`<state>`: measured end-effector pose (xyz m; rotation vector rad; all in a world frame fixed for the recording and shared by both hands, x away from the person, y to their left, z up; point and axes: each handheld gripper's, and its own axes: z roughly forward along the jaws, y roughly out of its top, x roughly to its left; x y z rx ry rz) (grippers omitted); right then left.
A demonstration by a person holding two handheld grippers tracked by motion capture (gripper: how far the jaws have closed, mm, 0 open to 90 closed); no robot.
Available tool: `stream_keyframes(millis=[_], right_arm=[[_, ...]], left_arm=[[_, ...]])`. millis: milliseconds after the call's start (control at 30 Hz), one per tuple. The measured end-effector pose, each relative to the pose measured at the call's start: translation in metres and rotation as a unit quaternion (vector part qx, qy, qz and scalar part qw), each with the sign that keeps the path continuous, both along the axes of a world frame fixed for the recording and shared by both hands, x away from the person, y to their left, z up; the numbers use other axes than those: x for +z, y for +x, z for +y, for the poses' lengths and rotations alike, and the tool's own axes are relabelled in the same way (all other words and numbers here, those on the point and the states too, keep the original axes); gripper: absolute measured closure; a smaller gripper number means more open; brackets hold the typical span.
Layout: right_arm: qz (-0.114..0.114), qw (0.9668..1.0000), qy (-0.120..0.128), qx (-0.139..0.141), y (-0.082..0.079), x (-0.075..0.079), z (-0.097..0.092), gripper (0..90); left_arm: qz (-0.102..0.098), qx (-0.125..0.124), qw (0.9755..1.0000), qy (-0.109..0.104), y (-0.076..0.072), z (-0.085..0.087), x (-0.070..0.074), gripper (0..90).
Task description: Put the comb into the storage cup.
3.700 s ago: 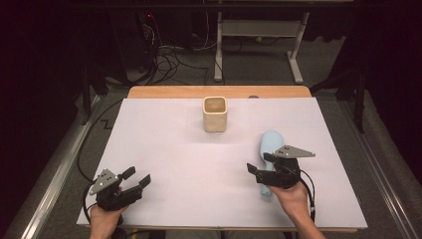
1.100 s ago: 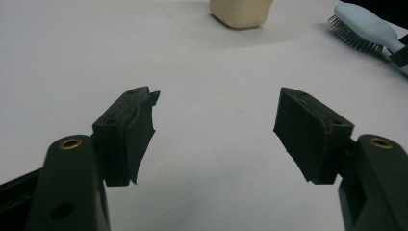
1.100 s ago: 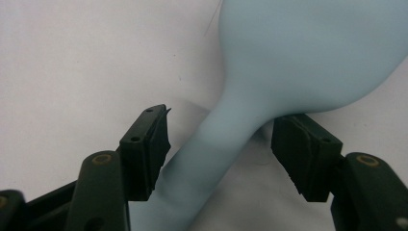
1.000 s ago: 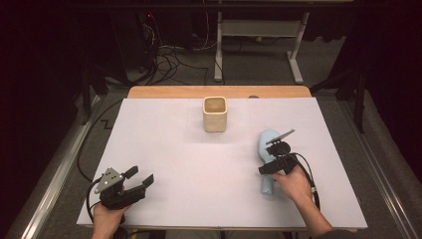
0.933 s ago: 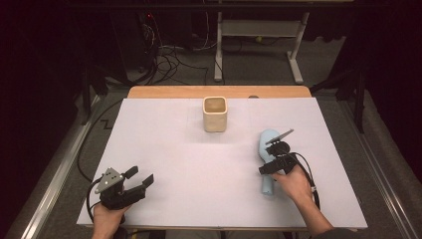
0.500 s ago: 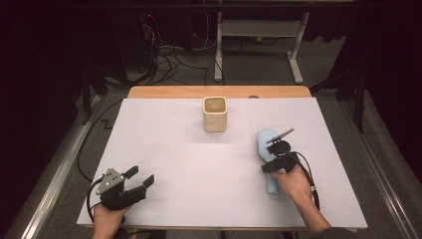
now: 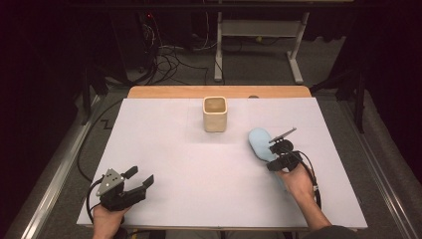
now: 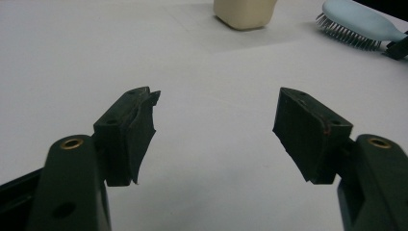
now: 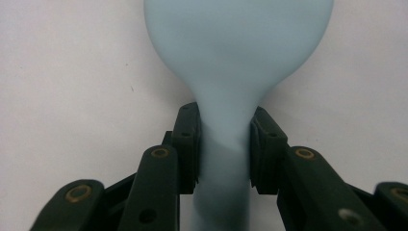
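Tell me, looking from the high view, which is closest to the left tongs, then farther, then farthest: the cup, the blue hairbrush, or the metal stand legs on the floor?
From the left tongs:
1. Beige cup, mid-table toward the far edge.
2. Blue hairbrush, on the right, gripped by the right tongs.
3. Metal stand legs, on the floor beyond the table.

White-topped table (image 7: 174,164), wooden strip showing along its far edge, bearing a beige square cup (image 7: 215,113) standing upright well ahead of both tongs and a light-blue hairbrush (image 7: 260,142) lying bristles-down between the right tongs' jaws.
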<state>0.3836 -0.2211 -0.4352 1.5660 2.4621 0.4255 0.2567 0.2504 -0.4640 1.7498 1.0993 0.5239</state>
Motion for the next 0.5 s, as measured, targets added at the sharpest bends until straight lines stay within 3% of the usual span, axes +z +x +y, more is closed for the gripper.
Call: stream_keyframes(millis=[333, 500], right_arm=[[0.009, 0.9999, -0.005, 0.011, 0.0028, 0.0015, 0.0005, 70.4], [0.0, 0.9998, -0.005, 0.018, 0.0027, 0.0029, 0.0, 70.5]], left_arm=[[-0.002, -0.004, 1.0, 0.002, -0.0003, -0.001, 0.0001, 31.5], [-0.001, -0.008, 1.0, 0.005, -0.0001, -0.0012, 0.0, 31.6]])
